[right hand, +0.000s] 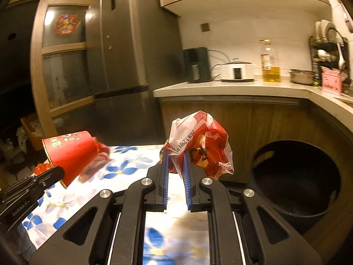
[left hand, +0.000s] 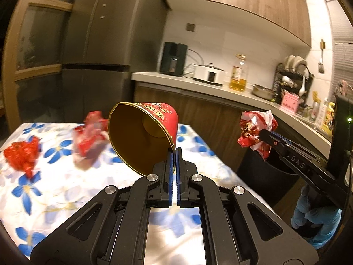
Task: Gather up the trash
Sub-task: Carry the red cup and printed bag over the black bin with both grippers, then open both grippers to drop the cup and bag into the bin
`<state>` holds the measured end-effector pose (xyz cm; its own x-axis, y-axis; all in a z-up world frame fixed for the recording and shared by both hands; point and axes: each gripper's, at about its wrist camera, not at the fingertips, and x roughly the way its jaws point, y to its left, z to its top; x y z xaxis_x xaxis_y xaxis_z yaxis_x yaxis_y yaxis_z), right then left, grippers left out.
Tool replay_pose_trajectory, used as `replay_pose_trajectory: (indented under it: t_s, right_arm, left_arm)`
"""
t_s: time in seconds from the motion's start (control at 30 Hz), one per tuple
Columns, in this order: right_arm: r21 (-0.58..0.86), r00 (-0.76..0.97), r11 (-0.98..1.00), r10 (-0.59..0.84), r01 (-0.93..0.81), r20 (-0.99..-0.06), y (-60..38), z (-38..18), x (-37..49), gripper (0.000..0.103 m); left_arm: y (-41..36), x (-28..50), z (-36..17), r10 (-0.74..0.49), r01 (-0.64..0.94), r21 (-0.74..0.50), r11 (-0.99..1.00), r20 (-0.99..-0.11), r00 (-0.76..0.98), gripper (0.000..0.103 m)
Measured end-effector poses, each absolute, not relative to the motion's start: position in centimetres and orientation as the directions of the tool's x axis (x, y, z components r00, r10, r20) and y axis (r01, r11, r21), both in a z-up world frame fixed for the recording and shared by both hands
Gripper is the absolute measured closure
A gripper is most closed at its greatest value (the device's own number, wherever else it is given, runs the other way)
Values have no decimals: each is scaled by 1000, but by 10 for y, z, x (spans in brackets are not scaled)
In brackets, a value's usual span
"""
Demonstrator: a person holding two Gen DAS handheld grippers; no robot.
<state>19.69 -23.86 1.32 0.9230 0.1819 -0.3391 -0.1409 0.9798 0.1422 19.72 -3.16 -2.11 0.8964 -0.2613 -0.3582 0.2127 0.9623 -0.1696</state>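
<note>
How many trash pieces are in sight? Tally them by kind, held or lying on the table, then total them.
Paper cup, pinched at the rim by the left gripper: 1
Crumpled wrapper, clamped in the right gripper: 1
Red wrappers lying on the floral tablecloth: 2
Total: 4

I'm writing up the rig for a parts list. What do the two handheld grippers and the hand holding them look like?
Both the left gripper and the right gripper are matte black linkage frames with silver round pivot bolts and blue ribbed pads lining the straight fingers. Seen from the side, the right one bears white lettering and a small green light on its tall black body. The hand beneath it wears a light blue glove.
</note>
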Motion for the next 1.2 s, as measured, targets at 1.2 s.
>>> replay_pose_trajectory:
  t_s: [1.2]
  right_arm:
    - [214, 931, 962, -88, 173, -355, -403, -4, 206, 74]
  left_arm:
    - [-266, 277, -40, -642, 627, -174, 760, -357, 679, 102]
